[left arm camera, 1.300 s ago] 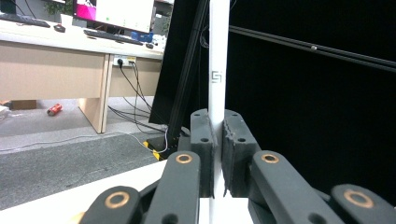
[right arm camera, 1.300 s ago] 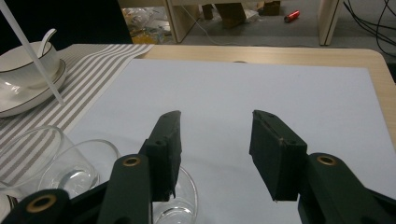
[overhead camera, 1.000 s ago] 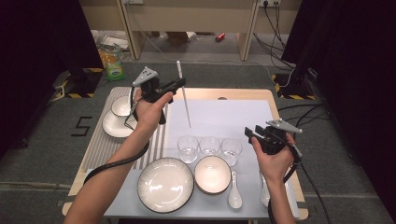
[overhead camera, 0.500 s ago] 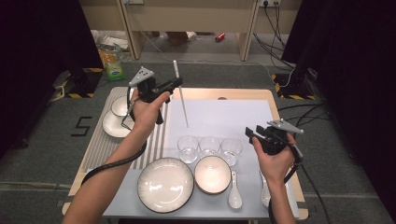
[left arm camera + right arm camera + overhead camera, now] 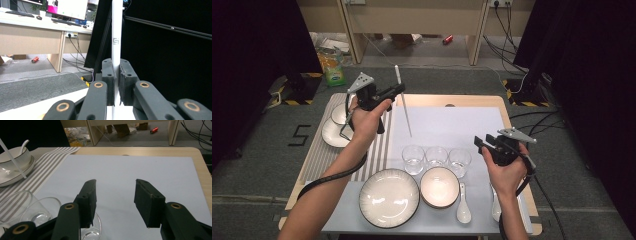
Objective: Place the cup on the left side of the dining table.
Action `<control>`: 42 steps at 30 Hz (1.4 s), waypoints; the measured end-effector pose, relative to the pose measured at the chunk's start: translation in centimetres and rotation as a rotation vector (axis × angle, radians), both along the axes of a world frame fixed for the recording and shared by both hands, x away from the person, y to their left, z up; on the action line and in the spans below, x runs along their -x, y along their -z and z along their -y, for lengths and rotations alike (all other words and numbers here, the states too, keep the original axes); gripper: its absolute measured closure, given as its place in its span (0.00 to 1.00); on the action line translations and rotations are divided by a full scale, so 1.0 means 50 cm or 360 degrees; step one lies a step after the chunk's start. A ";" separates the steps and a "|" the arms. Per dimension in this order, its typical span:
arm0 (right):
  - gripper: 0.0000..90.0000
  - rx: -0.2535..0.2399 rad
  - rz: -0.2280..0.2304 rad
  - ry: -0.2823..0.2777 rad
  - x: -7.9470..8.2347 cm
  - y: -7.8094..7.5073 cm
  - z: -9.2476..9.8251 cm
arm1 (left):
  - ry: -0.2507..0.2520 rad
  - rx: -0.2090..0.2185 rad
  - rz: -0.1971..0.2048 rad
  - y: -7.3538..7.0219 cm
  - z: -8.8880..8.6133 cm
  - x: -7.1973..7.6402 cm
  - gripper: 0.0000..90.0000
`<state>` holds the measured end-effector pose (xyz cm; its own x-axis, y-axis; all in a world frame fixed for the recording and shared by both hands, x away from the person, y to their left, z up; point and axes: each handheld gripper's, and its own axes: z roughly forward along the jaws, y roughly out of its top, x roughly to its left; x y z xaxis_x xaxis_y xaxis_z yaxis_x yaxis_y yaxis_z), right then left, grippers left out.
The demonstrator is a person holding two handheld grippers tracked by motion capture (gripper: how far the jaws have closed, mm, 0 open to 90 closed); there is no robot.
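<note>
High view: the left gripper [image 5: 398,90], raised over the far left of the table [image 5: 472,101], has its fingers clenched on a white chopstick [image 5: 403,102] that slants down toward the white mat [image 5: 462,125] without touching it. Compared with a second ago, stick and hand keep the same place, so the carry appears paused. The right gripper [image 5: 479,144] hovers beside three glasses [image 5: 436,159], its fingers [image 5: 147,202] released and empty. Judged step: placing the chopstick is not yet done.

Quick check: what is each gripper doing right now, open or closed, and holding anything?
Left gripper: closed on the white chopstick.
Right gripper: open, holding nothing.
</note>
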<state>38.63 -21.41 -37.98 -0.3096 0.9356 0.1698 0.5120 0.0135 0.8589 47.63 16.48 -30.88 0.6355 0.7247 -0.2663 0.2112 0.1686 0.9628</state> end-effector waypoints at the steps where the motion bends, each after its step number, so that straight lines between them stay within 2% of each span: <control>1: 0.58 0.0000 0.0000 0.0000 0.000 0.000 0.000 | 0.0000 0.0000 0.0000 0.000 0.000 0.000 0.93; 42: 0.58 0.0010 -0.0006 -0.0004 -0.002 0.003 -0.004 | -0.0039 0.0007 0.0001 0.009 -0.027 0.008 0.93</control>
